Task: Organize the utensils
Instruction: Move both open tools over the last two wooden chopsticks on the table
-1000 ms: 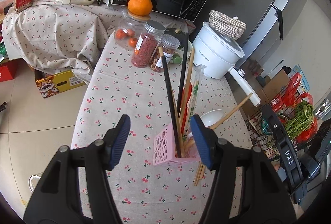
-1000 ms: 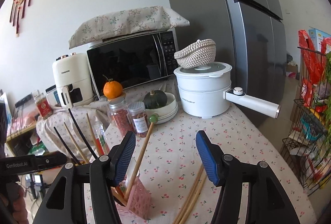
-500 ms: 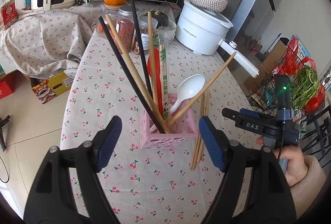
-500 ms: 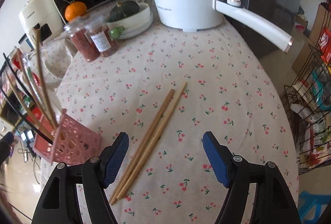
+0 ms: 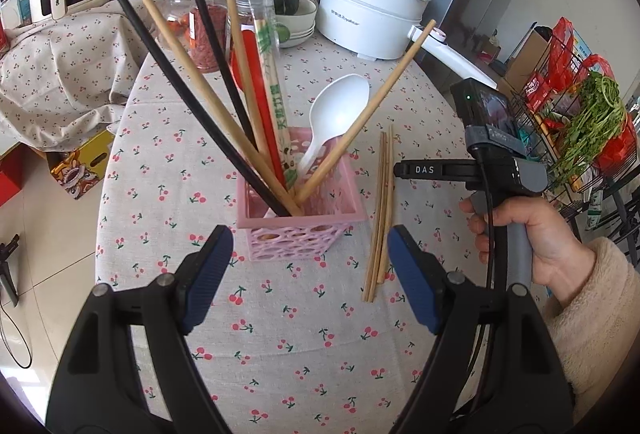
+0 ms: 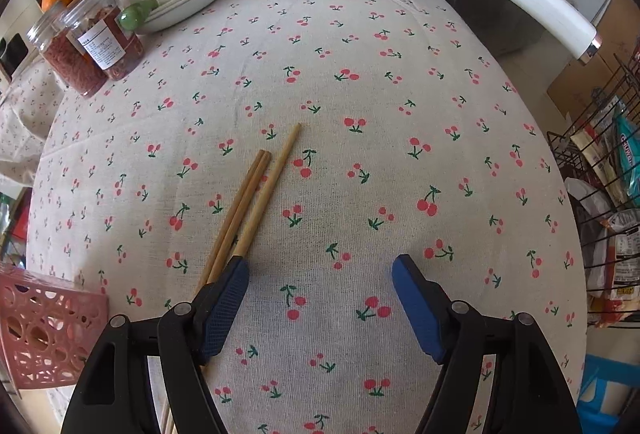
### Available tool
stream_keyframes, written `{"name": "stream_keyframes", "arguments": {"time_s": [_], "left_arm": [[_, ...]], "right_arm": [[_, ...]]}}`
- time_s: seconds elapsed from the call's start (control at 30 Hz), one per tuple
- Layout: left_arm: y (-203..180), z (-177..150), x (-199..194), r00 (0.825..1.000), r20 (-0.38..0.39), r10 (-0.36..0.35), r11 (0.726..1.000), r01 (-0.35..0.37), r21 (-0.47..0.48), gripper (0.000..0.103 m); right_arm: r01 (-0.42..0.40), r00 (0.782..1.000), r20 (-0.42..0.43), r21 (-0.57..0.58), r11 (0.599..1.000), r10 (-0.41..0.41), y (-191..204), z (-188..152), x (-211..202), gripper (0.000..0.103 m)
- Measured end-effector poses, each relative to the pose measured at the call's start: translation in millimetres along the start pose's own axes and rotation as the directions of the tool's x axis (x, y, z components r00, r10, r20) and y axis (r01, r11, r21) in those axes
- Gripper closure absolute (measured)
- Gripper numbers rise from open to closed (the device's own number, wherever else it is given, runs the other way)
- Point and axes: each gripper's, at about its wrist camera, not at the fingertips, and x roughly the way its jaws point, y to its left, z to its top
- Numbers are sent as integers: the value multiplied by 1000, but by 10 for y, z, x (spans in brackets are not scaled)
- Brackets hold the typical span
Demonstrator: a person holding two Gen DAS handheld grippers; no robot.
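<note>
Left tool [image 5: 308, 274]: jaws wide, just opened, empty, before the pink utensil basket [image 5: 304, 230]. Right tool [image 6: 320, 294]: wide, just opened, empty over three bamboo chopsticks [image 6: 256, 197] on the counter [image 6: 400, 113].

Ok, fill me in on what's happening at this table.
A person is tidying utensils with a hand-held gripper in each hand. The pink basket already holds chopsticks and a white spoon. Three wooden chopsticks lie loose on the tablecloth beside it. The right hand-held gripper is open above them; the left hand-held gripper is open before the basket.
</note>
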Motion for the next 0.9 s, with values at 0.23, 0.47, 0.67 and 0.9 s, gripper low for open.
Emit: {"name": "stream_keyframes", "arguments": {"time_s": [0.23, 0.47, 0.67, 0.9], "left_arm": [[-61, -34, 28, 1000, -7, 12, 1000, -11, 25, 23], [-129, -57, 55, 1000, -15, 17, 999, -16, 50, 23], [-167, -67, 70, 1000, -22, 19, 998, -17, 64, 23], [-208, -77, 91, 999, -27, 24, 996, -22, 81, 23]], "right_arm": [[18, 1000, 8, 3, 1000, -18, 106, 36, 17, 27], [-14, 1000, 16, 18, 1000, 14, 148, 63, -37, 28], [-8, 1000, 20, -4, 1000, 8, 199, 36, -39, 28], [-14, 1000, 7, -47, 999, 15, 332, 10, -24, 28]]}}
